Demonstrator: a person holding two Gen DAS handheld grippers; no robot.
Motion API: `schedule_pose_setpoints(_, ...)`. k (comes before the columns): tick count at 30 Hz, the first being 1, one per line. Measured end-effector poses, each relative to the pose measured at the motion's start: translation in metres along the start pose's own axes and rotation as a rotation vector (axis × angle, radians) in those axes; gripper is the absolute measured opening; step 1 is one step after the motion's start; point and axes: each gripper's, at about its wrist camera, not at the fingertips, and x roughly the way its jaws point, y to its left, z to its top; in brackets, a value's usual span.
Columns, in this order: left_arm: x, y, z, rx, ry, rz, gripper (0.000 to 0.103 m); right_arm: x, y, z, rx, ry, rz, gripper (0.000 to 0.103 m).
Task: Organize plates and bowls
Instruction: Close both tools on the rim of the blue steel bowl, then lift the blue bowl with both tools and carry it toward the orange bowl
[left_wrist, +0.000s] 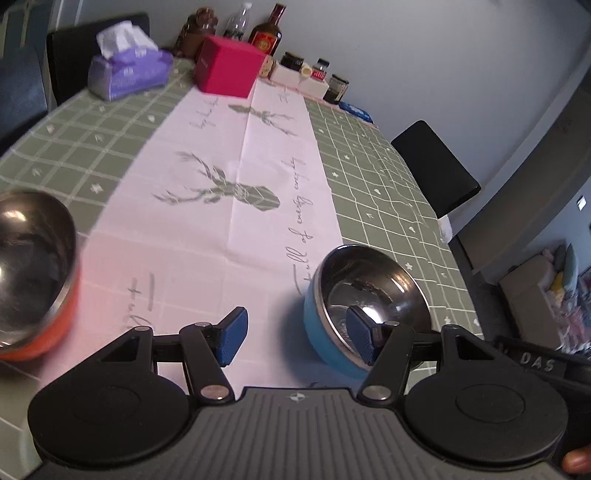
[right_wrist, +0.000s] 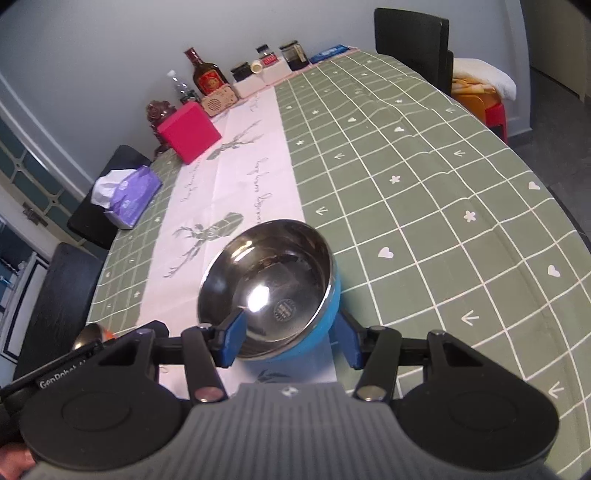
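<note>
Orange bowl (left_wrist: 31, 277): far left of left claw (left_wrist: 295, 334), apart from it, upright on bench (left_wrist: 388, 177). Steel inside, orange outer shell. Prob. light, rigid, not fragile; polished lining looks slippery. Best hold: pinch rim wall, one pad inside, one outside on coloured shell, where grip should be better.

Left claw: spread wide, nothing betw. pads, only bare cloth ahead. Right pad overlaps blue bowl (left_wrist: 364, 306) in left wrist view; contact or merely in front, cannot tell.

Blue bowl: just ahead-right of left claw, straddled by right claw (right_wrist: 291, 338). Same build, steel lining, blue shell. Tilted in right wrist view, rim leaning toward left side, so likely lifted off bench rather than sitting flat.

Right claw: pinching blue bowl at near rim, left pad (right_wrist: 234, 339) inside on steel, right pad outside against blue shell. One-sided rim hold, so bowl may swing or slip on smooth inner face; keep pinch firm, move w/o jerks.

Likely aim: nest one bowl in other. Curved walls should self-centre; drop low to avoid clatter.
</note>
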Motion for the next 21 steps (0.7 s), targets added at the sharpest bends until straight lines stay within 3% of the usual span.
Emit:
schedule_pose_setpoints(2,0.009,0.000,0.002,-0.035,0.012,-0.023,0.072,0.008,-0.004,0.001,0.027,0.016,-0.003,0.052)
schedule_pose_setpoints(9,0.035,-0.011,0.006,-0.066,0.049,-0.017,0.069,0.027,-0.014,0.008,0.092,0.043,-0.012,0.030)
schedule_pose_setpoints(15,0.052,-0.013,0.004,-0.050,0.108,0.023,0.028,0.028,-0.020,0.010,0.116,0.052,-0.013,0.017)
schedule_pose_setpoints(21,0.047,-0.025,0.001,0.001,0.104,0.060,0.020,0.027,-0.018,0.008,0.103,0.058,-0.005,0.015)
